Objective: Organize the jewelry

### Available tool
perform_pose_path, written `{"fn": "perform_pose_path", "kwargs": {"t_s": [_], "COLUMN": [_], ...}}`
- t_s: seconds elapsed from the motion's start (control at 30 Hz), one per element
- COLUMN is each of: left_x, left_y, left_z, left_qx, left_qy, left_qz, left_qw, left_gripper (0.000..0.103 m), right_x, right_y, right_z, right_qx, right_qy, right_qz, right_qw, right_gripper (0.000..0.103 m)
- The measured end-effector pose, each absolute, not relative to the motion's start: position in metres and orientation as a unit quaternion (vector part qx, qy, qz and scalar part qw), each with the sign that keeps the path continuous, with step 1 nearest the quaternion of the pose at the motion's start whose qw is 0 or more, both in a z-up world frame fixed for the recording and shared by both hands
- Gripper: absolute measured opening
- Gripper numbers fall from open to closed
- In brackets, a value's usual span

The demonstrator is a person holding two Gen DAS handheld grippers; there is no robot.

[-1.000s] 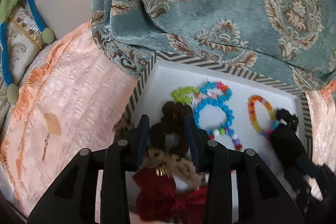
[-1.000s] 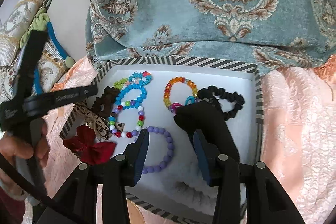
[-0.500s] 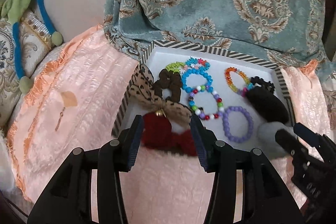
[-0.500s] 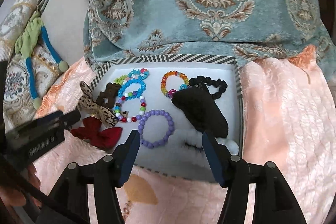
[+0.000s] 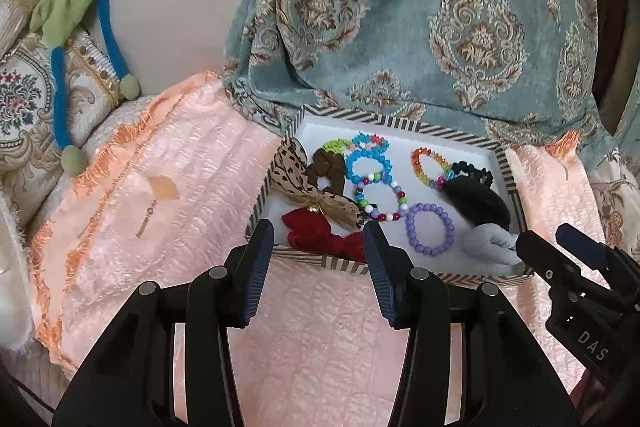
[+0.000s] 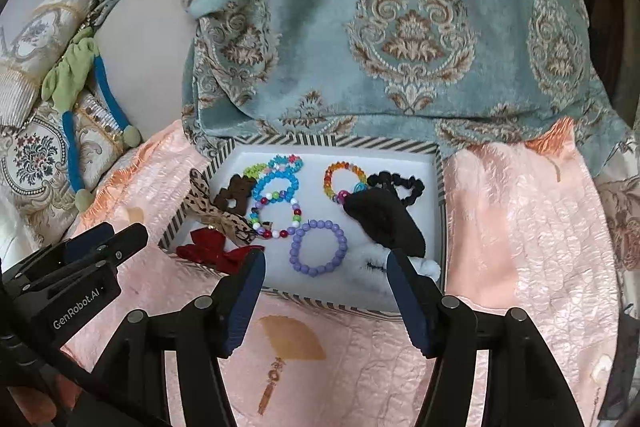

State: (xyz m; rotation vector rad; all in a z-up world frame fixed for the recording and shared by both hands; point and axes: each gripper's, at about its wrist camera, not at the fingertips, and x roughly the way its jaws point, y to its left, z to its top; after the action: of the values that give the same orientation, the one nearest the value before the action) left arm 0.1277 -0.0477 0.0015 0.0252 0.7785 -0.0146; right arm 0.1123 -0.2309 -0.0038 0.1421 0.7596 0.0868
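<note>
A striped-rim white tray point(image 5: 400, 125) point(image 6: 328, 141) lies on a peach cloth. It holds several bead bracelets, among them a purple one point(image 5: 429, 233) point(image 6: 318, 247), a brown scrunchie point(image 5: 328, 167), a leopard bow point(image 5: 316, 201), a red bow point(image 5: 320, 235) point(image 6: 212, 247) over the near rim, a black pouch point(image 6: 384, 223) and a white fluffy piece point(image 5: 492, 243). My left gripper point(image 5: 318, 243) is open and empty, just short of the tray. My right gripper point(image 6: 324, 267) is open and empty at the tray's near edge.
The peach quilted cloth point(image 5: 160, 195) point(image 6: 520, 227) covers the surface around the tray. A teal patterned pillow point(image 5: 440, 7) stands right behind the tray. A green and blue cord point(image 5: 80, 27) hangs on cushions at the left.
Both grippers have pulled back from the tray towards me. The left let go of the leopard bow and the right of the black pouch. Both jaws have widened.
</note>
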Motion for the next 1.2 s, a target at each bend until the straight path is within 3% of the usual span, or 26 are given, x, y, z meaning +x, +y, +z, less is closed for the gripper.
{"fn": "perform_pose_path", "kwargs": {"t_s": [0.17, 1.2], "left_x": [0.116, 0.074], "left_y": [-0.045, -0.048], "left_z": [0.013, 0.044], "left_qx": [0.009, 0.013], "left_qy": [0.366, 0.312], "left_qz": [-0.007, -0.002], "left_qw": [0.931, 0.95], "left_gripper": [0.046, 0.046], "right_x": [0.098, 0.069], "right_y": [-0.227, -0.226], "right_z": [0.013, 0.035], "right_qx": [0.063, 0.073], "right_qy": [0.35, 0.331], "right_qz": [0.038, 0.023], "right_qw": [0.934, 0.941], "right_gripper": [0.068, 0.071]}}
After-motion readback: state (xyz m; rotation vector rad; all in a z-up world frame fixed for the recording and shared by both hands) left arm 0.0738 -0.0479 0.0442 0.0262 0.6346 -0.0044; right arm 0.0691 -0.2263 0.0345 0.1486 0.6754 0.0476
